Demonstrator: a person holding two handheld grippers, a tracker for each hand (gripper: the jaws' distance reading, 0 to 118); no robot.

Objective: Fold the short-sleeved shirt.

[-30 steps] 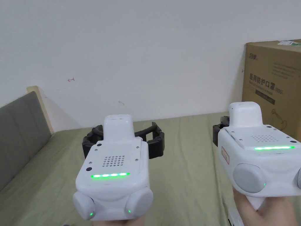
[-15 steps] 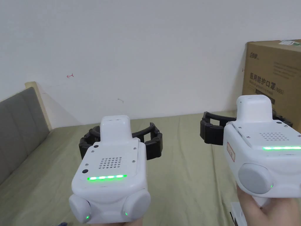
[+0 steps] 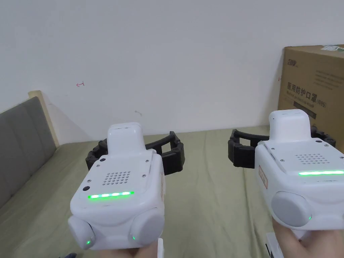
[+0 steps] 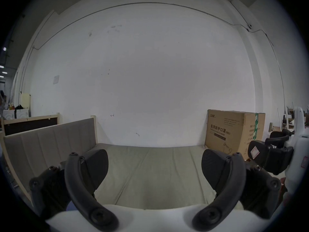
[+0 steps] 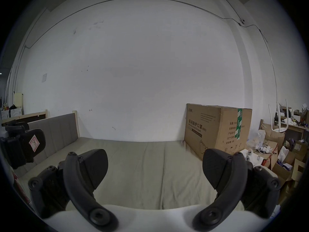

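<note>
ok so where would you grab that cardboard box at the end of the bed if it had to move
Probably not with one pinch: the cardboard box has broad flat taped faces, with no visible lip. Squeeze it between left gripper and right gripper, one on each opposite face, coming from the bed side, since the wall backs it.

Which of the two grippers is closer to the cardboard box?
The right gripper: it is held just beside the cardboard box, while the left gripper sits toward the grey headboard.
</note>
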